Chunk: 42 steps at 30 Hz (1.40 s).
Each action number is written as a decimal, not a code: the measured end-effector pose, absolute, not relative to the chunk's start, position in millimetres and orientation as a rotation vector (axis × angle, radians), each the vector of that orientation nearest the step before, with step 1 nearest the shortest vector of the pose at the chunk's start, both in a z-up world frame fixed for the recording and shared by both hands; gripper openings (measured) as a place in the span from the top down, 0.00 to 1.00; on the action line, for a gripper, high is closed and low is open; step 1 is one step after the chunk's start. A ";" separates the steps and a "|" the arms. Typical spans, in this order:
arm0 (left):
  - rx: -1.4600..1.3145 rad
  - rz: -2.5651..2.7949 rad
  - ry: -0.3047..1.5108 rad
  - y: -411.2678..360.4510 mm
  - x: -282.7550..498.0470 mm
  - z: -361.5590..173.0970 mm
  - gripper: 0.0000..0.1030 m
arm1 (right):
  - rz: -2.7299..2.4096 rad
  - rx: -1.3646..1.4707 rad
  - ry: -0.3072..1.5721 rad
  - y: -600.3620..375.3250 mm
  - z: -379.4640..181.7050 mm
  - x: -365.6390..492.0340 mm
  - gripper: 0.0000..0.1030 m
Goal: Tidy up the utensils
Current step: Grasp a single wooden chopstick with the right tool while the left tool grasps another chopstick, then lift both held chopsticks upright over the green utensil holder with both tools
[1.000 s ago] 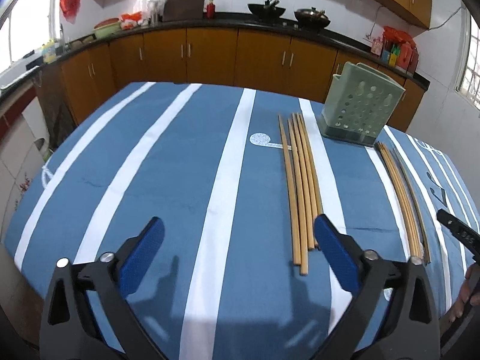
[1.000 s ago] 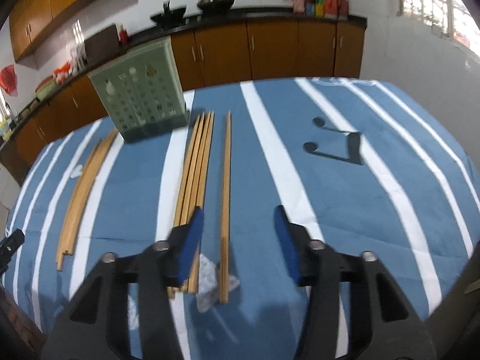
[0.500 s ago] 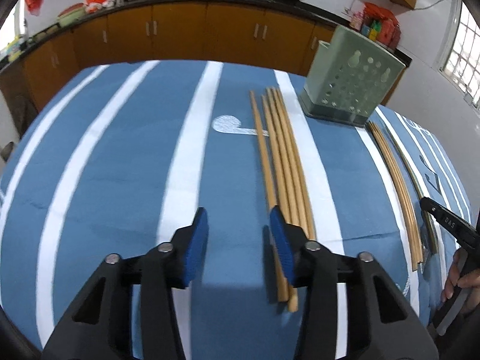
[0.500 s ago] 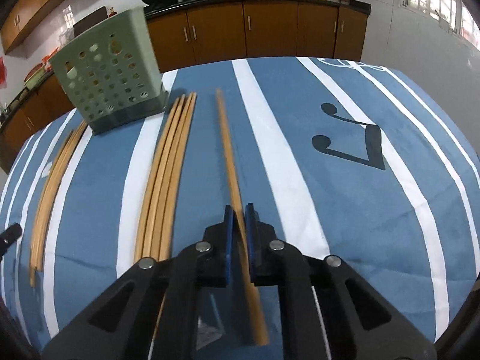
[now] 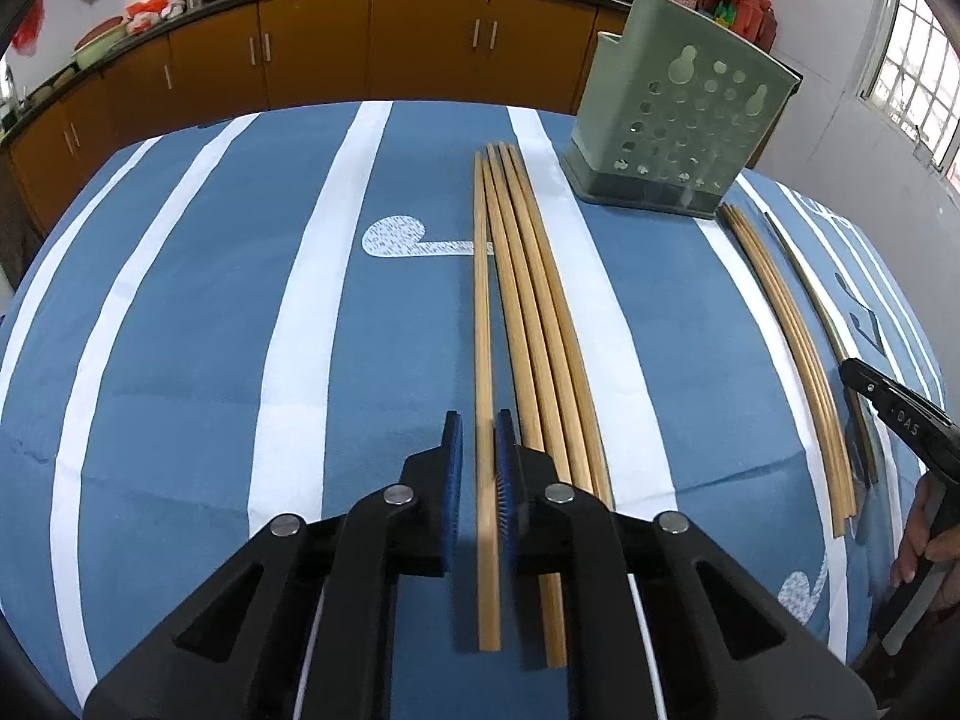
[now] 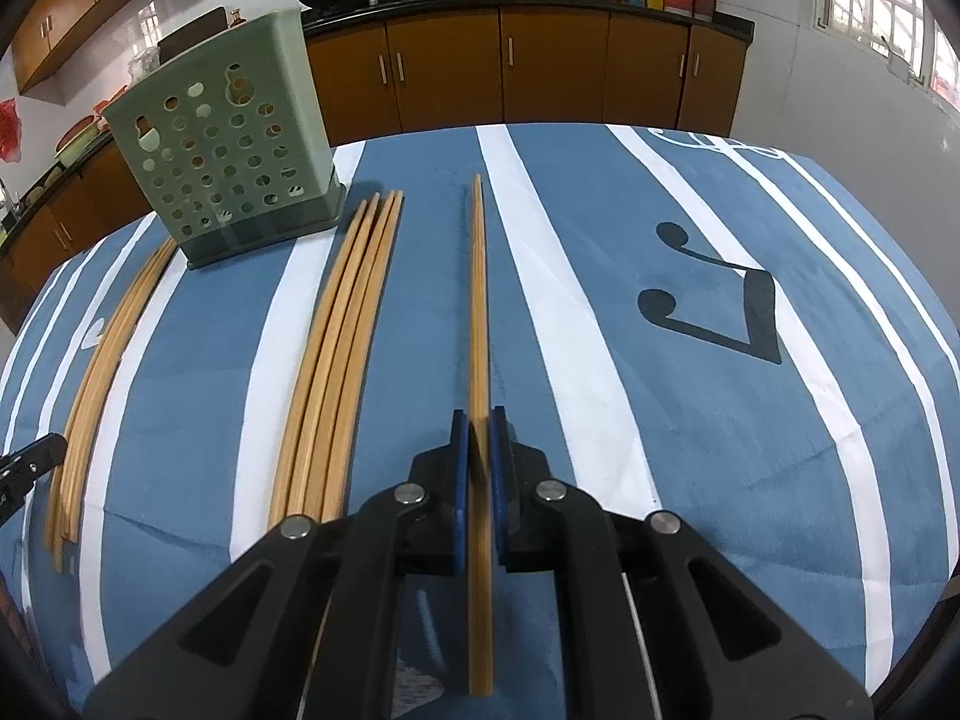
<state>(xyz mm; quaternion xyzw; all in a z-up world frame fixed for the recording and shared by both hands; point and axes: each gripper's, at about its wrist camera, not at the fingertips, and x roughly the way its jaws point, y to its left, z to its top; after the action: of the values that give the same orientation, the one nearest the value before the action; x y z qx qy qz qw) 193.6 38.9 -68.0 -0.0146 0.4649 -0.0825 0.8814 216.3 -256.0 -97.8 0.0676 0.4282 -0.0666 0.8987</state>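
In the left wrist view my left gripper (image 5: 479, 441) is low over the table, its blue pads closing tight on the leftmost wooden chopstick (image 5: 482, 300) of a bundle of chopsticks (image 5: 540, 330). That chopstick still lies flat on the cloth. In the right wrist view my right gripper (image 6: 478, 438) is shut on a single chopstick (image 6: 478, 300) lying apart from its neighbours. A green perforated utensil holder (image 5: 678, 132) (image 6: 222, 144) stands upright at the far side, between the two bundles.
A blue tablecloth with white stripes (image 5: 180, 360) covers the table. More chopsticks lie in a bundle (image 6: 342, 348) left of the right gripper. A hand (image 5: 924, 546) grips the right tool's handle. Wooden cabinets and a counter with pots run behind.
Both grippers moved forward and down toward the chopsticks. The left jaws went from wide open to closed around the leftmost chopstick. The right jaws closed on the single chopstick and have stayed there.
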 end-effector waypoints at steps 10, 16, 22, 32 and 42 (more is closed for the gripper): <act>-0.031 -0.105 0.931 53.0 219.9 -69.6 0.93 | -0.122 0.155 0.866 -259.2 -98.5 228.5 0.92; -0.056 -0.100 0.922 63.3 202.9 -69.6 0.93 | -0.111 0.162 0.869 -259.5 -97.8 223.0 0.90; -0.052 -0.096 0.913 62.2 193.4 -70.3 0.93 | -0.108 0.160 0.866 -257.8 -99.3 216.7 0.92; -0.066 -0.095 0.889 70.2 185.9 -55.5 0.93 | -0.106 0.149 0.794 -260.4 -76.0 201.5 0.92; -0.080 -0.103 0.744 80.1 168.1 -1.5 0.93 | -0.112 0.155 0.662 -270.2 -29.9 181.0 0.92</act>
<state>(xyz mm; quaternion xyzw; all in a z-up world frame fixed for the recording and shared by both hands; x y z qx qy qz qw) 168.1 80.1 -1.5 -0.0391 0.3634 -0.0504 0.9294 181.0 -270.2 -29.9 0.0759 0.3245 -0.0550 0.9412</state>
